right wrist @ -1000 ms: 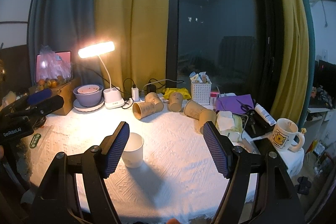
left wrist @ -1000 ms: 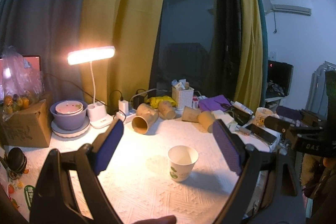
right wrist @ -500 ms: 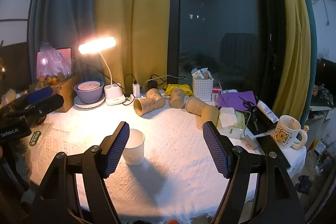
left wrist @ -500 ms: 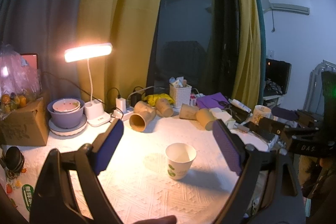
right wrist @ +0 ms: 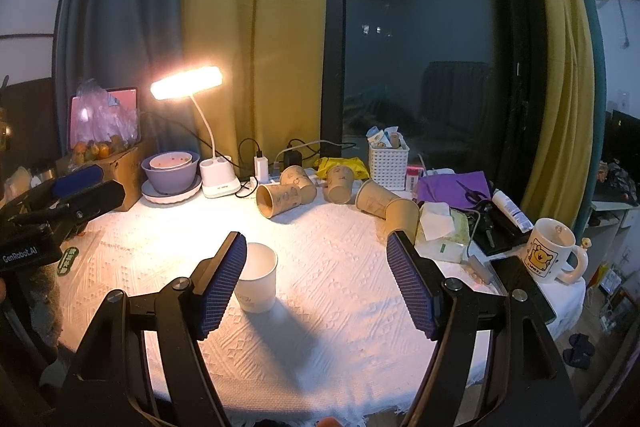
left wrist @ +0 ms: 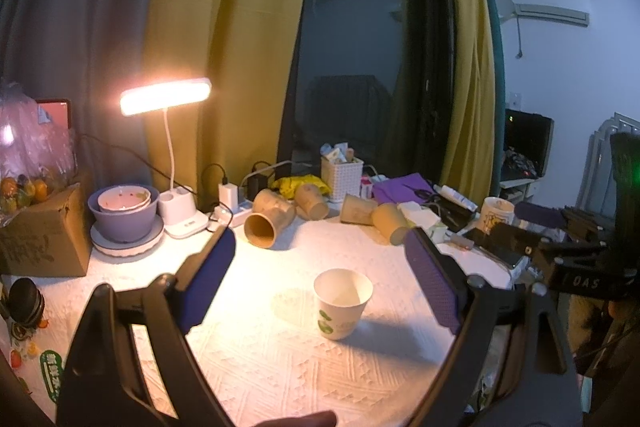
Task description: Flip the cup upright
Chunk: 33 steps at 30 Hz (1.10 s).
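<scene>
A lit desk lamp [right wrist: 186,83] is glowing at upper left above stacked purple bowls [right wrist: 171,167]. Brown paper cups [right wrist: 280,197] are lying tipped (several, mid-frame) near a white basket [right wrist: 388,163]; a cartoon mug [right wrist: 550,255] is standing at right.

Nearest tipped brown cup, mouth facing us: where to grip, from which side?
Grip the brown cup across its side wall, mid-body, coming down from above with one pad on each side. It lies on its side with the open mouth toward the cameras and its base toward another cup behind, so the curved flanks are the free surfaces. The right gripper is open and empty.
</scene>
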{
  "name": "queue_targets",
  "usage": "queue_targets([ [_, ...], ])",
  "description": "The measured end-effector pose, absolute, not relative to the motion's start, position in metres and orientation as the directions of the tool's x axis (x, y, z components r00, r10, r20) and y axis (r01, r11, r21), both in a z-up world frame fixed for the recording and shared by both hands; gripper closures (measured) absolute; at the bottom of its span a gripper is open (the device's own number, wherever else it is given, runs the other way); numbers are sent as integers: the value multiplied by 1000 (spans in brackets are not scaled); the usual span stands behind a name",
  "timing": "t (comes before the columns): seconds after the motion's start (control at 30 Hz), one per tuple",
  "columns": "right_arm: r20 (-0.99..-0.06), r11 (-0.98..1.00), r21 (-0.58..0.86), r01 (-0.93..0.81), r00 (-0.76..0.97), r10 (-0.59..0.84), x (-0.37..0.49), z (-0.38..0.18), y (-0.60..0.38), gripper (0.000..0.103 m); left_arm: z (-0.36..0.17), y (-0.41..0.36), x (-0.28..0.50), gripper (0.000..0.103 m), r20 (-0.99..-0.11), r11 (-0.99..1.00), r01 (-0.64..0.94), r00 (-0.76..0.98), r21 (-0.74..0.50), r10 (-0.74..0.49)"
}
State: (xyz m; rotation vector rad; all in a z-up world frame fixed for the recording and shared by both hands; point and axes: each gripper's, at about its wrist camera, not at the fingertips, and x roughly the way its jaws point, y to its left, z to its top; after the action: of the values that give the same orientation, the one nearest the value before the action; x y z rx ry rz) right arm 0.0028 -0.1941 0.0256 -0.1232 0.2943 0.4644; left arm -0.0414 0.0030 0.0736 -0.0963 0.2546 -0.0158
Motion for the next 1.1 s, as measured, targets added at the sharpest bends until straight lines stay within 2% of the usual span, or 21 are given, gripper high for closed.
queue_targets([
  [1.1, -310, 887, -50, -459, 852, 423, 4, 25, -193, 27, 73, -1, -42, 15, -264, 995, 17, 963, -100, -43],
])
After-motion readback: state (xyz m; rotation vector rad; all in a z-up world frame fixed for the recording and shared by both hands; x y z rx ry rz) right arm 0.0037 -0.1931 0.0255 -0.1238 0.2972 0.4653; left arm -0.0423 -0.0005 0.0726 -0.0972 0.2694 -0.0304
